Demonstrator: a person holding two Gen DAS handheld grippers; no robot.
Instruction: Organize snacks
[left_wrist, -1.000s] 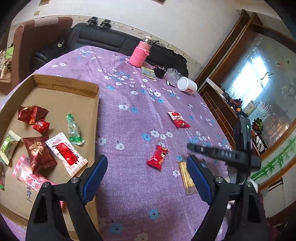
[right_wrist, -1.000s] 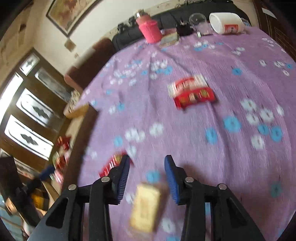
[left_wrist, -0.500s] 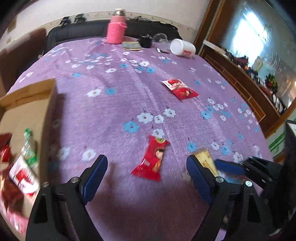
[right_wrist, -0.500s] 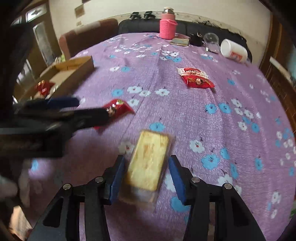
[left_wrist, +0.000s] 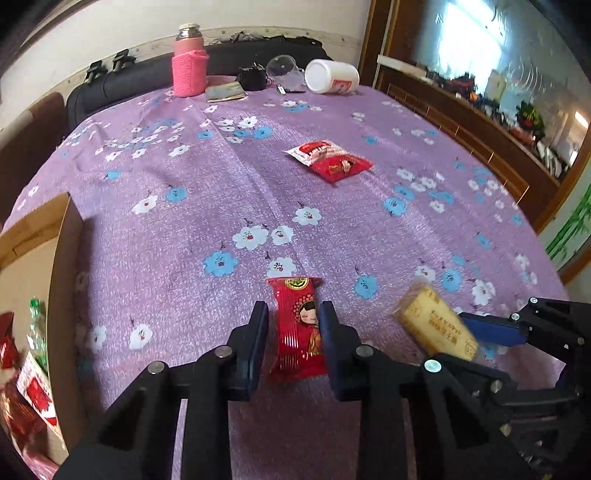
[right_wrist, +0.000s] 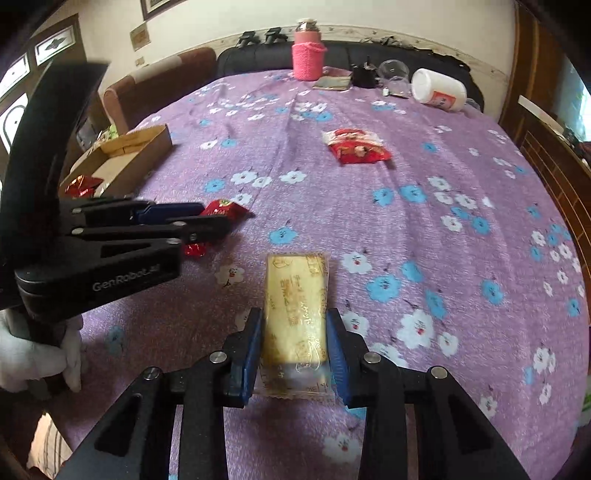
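Purple floral tablecloth (left_wrist: 221, 177) fills both views; dark sofa and pale wall along the top edge.

We see the left gripper (left_wrist: 293, 332) low centre of its own frame, jaws closing around the red snack packet (left_wrist: 297, 328). Right pad touches the packet edge; left pad looks just beside it, small gap. Packet lies flat on the cloth, lengthwise between the fingers.

We see the right gripper (right_wrist: 295, 347) low centre of its frame, jaws closing, both blue pads pressing the sides of the yellow biscuit packet (right_wrist: 295, 306). In the left view that packet sits lower right, tilted, its far end up off the cloth.

Third snack, a red-and-white packet (left_wrist: 328, 160), lies alone upper centre of the left view, well apart from both grippers.

Cardboard box (left_wrist: 62, 280) is at the left edge of the left view, several snacks inside, partly cut off.

Far edge, top of frame: pink knitted-sleeve bottle (left_wrist: 190, 62), white jar (left_wrist: 330, 77) on its side, clear glass cup (left_wrist: 282, 68).

White-gloved hand (right_wrist: 37, 350) holds the left gripper handle, lower left of the right view.
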